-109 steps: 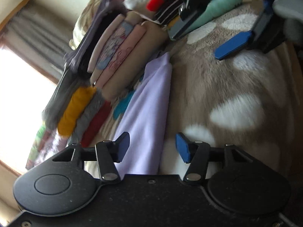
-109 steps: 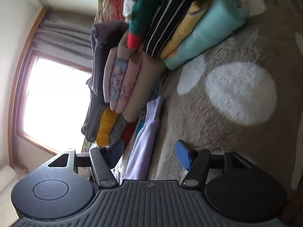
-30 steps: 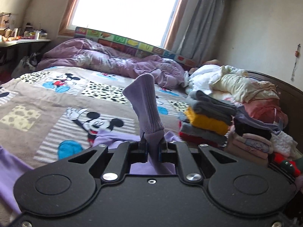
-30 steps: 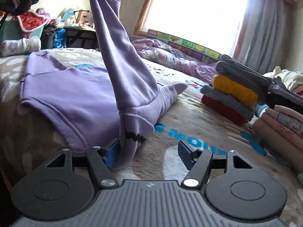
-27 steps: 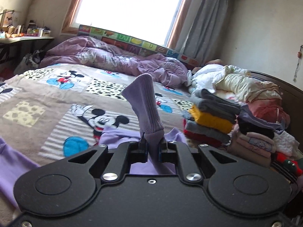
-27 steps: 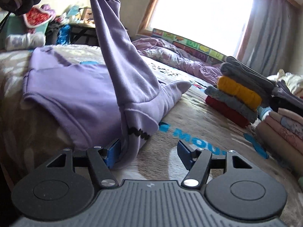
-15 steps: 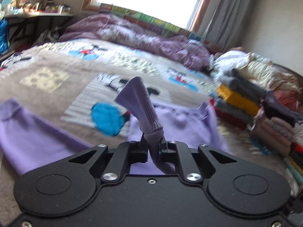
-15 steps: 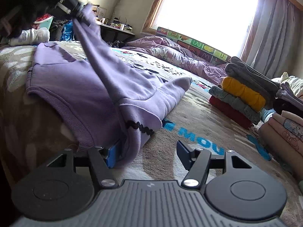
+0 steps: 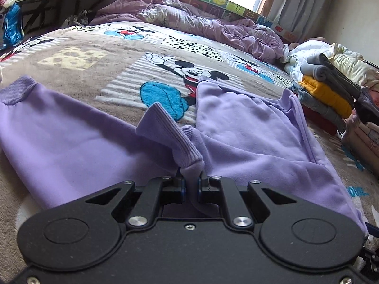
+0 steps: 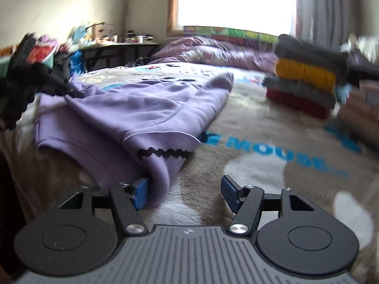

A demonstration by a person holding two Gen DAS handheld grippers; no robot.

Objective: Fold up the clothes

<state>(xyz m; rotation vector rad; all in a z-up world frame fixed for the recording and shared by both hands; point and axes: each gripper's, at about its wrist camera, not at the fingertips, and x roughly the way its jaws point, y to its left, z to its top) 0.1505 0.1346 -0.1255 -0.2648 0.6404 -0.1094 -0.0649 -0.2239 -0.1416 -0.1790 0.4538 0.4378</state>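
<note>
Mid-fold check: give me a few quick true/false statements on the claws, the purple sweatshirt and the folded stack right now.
1. The left claw is shut on the ribbed cuff of the purple sweatshirt. True.
2. The right claw is clamped on the sweatshirt. False: it stands open, with fabric lying only against one pad.
3. The sweatshirt lies on the cartoon blanket. True.
4. The folded stack has a yellow garment at the very bottom. False: red is lowest, yellow sits higher.

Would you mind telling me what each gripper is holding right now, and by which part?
The left gripper pinches the purple sweatshirt by its ribbed sleeve cuff. The right gripper stands open, holding nothing.
</note>
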